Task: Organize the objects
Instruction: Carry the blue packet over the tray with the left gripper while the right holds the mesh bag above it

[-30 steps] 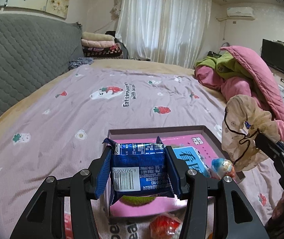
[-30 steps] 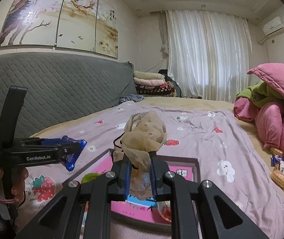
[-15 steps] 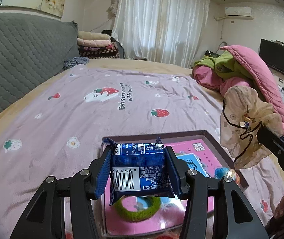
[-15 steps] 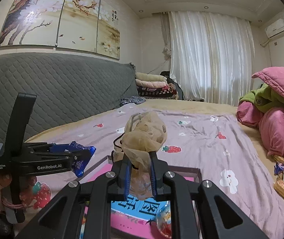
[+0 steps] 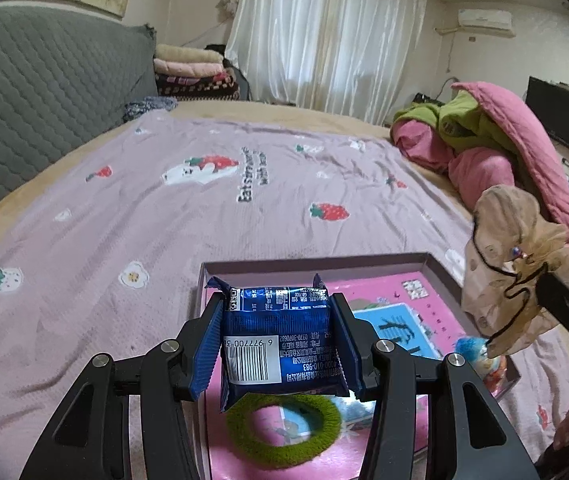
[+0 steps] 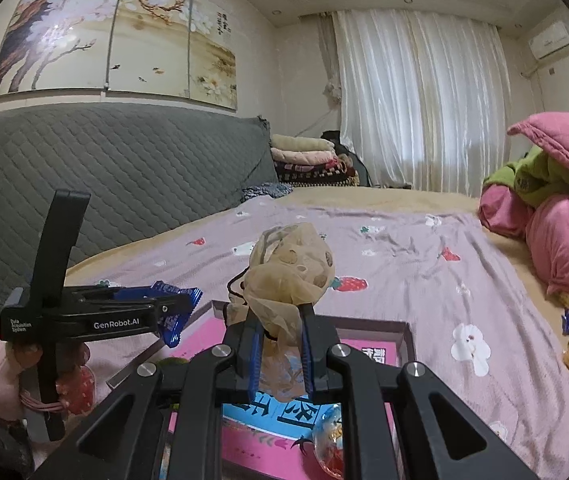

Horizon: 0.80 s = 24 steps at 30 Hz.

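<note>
Both tools have drifted forward over the pink tray [image 5: 436,264]: left tool [image 5: 280,344] clamps the blue snack packet [image 5: 284,340], right tool [image 6: 280,348] pinches the beige scrunchie [image 6: 290,268]. Green hair tie [image 5: 284,432] already inside; these two remain.

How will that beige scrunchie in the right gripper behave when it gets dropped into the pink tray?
Probably floppy: the beige scrunchie bunches and droops around the right gripper that pinches it. It looks sheer and light, so it may cling briefly to the pads. It should land softly in the pink tray and stay put.
</note>
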Each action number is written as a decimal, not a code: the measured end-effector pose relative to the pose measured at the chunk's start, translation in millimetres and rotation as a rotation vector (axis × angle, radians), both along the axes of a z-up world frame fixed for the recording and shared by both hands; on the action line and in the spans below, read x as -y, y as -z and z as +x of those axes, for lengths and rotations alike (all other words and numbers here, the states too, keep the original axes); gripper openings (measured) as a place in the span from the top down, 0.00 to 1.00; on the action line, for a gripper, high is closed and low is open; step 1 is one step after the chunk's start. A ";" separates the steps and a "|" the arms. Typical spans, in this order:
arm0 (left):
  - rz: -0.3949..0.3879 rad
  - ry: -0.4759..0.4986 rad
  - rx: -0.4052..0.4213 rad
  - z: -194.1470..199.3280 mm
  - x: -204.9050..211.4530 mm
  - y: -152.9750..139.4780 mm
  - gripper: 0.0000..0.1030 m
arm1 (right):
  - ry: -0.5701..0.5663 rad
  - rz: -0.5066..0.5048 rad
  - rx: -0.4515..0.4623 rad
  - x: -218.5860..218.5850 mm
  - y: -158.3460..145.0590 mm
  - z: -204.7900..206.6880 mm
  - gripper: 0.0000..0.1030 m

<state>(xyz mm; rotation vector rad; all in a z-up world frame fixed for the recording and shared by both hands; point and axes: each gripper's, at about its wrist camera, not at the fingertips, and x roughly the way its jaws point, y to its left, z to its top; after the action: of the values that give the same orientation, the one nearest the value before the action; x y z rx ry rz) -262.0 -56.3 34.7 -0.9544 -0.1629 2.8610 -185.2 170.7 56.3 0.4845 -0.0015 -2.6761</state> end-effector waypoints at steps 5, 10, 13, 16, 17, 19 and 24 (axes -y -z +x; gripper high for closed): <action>-0.009 0.002 0.009 -2.7 -1.3 5.8 0.49 | 0.000 0.005 0.015 -1.2 5.2 0.1 0.84; -0.016 0.009 0.021 -3.4 -3.5 10.9 0.49 | -0.008 0.019 0.030 3.7 9.9 -0.2 0.84; -0.025 0.015 0.030 -4.4 -5.0 14.1 0.49 | -0.013 0.034 0.033 7.6 11.6 -0.2 0.84; -0.034 0.019 0.044 -6.9 -6.2 18.2 0.49 | -0.019 0.040 0.043 9.6 14.3 -2.1 0.84; -0.036 0.019 0.051 -7.7 -6.1 20.0 0.49 | -0.019 0.041 0.048 10.3 15.4 -3.0 0.84; -0.036 0.023 0.058 -8.7 -6.8 21.8 0.49 | -0.024 0.046 0.059 12.4 17.9 -3.9 0.84; -0.040 0.031 0.085 -11.2 -8.6 28.0 0.49 | -0.026 0.067 0.090 16.1 25.9 -7.4 0.84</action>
<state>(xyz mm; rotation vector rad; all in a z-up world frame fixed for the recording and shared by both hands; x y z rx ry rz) -273.3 -47.7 6.7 -1.0767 -0.0975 2.8078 -192.6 154.6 30.4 0.6220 0.0684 -2.6338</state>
